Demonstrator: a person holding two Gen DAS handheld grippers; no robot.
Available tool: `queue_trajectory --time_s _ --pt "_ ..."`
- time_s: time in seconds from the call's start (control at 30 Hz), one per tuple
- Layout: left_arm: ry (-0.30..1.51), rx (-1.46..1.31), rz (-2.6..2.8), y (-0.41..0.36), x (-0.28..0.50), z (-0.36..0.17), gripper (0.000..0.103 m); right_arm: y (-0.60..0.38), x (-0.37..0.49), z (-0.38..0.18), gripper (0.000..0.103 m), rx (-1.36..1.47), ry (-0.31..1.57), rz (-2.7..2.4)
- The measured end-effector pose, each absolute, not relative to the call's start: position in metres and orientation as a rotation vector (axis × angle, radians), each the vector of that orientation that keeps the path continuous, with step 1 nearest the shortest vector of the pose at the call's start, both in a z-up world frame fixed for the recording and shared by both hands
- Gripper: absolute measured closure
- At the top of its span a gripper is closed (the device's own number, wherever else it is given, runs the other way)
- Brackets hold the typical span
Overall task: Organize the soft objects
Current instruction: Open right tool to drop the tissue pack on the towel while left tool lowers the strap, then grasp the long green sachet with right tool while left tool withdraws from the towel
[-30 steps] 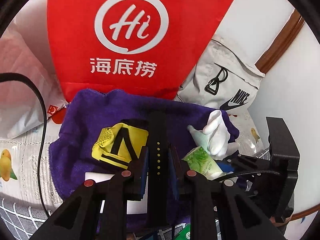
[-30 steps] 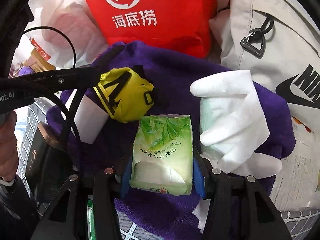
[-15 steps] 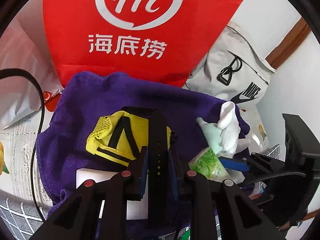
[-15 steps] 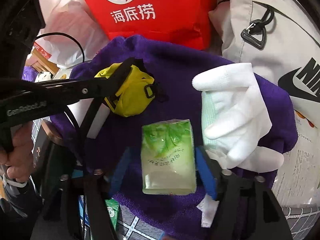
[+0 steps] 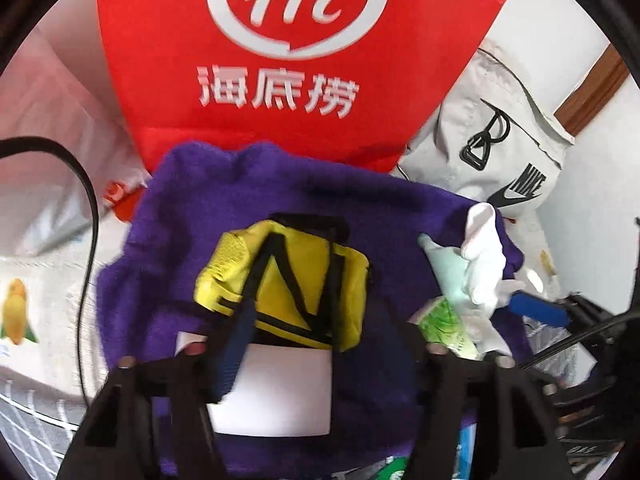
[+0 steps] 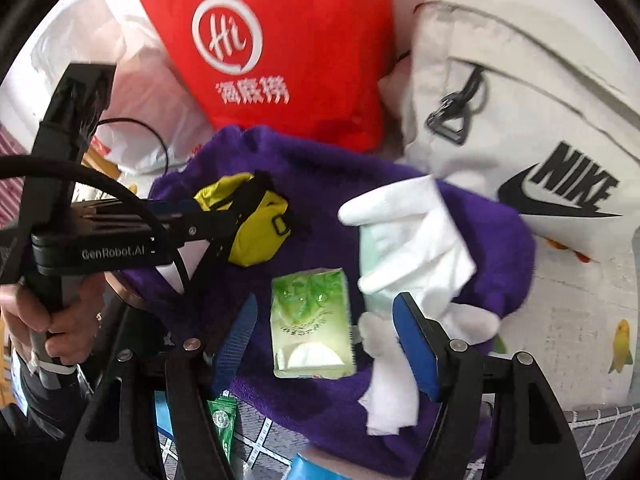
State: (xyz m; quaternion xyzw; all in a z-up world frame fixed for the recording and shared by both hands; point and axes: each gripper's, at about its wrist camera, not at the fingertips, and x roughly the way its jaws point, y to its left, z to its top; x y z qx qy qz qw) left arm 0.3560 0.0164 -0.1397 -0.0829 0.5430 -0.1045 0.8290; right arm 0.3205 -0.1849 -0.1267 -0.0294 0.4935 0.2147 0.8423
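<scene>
A purple towel [image 5: 248, 208] [image 6: 332, 184] lies spread out. On it sit a yellow pouch with black straps [image 5: 288, 280] [image 6: 256, 232], a white card [image 5: 280, 392], a green tissue pack [image 6: 312, 320] [image 5: 444, 320] and a white glove [image 6: 408, 236] [image 5: 482, 256]. My left gripper [image 5: 324, 344] is open just before the yellow pouch, over the white card. My right gripper [image 6: 324, 340] is open with its fingers on either side of the tissue pack, not touching it.
A red bag with a white logo [image 5: 296, 52] [image 6: 272, 56] stands behind the towel. A grey Nike bag [image 5: 500, 148] [image 6: 532, 120] leans at the right. White plastic bags [image 5: 44, 168] lie at the left. A black cable [image 5: 86, 184] crosses the left side.
My left gripper opened and let go of the black strap of the pouch. My right gripper opened, released the tissue pack onto the towel and drew back a little.
</scene>
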Motion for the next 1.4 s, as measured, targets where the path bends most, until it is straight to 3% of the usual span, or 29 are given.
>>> queue_trajectory --time_s 0.6,0.8,1.03,1.17,1.23,1.4 --pt "1.042 -0.114 -0.233 0.012 0.325 -0.077 0.038 -0.194 0.272 -0.076 0.033 -0.005 0.896 0.426" --pt "0.970 -0.136 -0.240 0.019 0.306 -0.045 0.036 -0.186 0.230 -0.070 0.033 -0.018 0.924 0.436" --pt "0.860 -0.149 -0.262 0.025 0.268 0.001 0.033 -0.158 0.167 -0.092 0.033 -0.094 0.970 0.506" --pt "0.788 -0.138 -0.292 0.027 0.241 0.027 0.023 -0.139 0.148 -0.122 0.033 -0.138 1.042 0.539" --pt "0.757 -0.130 -0.299 0.029 0.225 0.036 0.023 -0.128 0.147 -0.136 0.034 -0.175 1.084 0.534" --pt "0.774 -0.102 -0.281 0.043 0.192 0.044 0.023 -0.105 0.159 -0.163 0.042 -0.260 1.133 0.505"
